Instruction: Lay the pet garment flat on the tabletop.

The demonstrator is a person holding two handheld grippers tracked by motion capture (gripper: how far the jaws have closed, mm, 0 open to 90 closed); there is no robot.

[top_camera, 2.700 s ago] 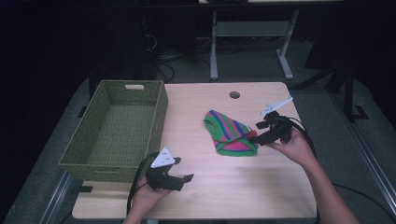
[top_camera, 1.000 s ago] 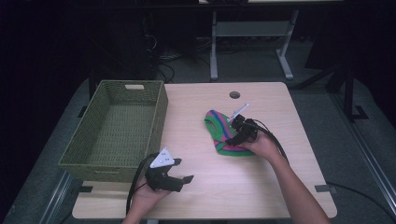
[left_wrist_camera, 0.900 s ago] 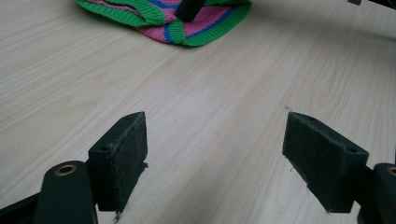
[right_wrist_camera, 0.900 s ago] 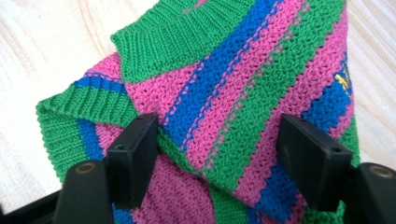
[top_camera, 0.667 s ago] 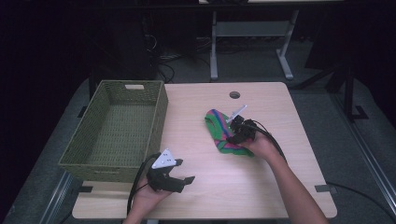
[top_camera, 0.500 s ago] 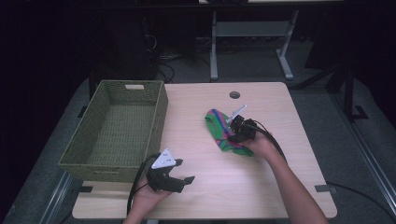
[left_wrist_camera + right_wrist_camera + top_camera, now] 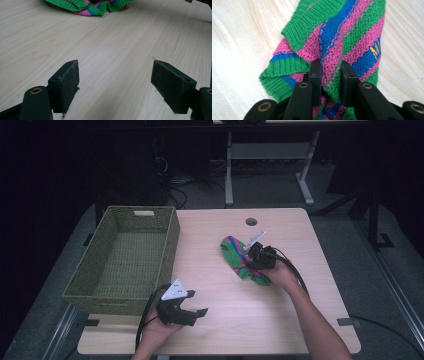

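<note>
Right claw [image 7: 329, 75] has been sliding onto the striped knit [image 7: 239, 258] and closing, now pinching a soft, floppy fold mid-body (left claw [image 7: 122, 85] gaping open over the table [image 7: 220, 225]).

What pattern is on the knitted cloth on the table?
The knitted cloth has green, pink and blue stripes with small yellow lettering, clearest in the right gripper view.
</note>
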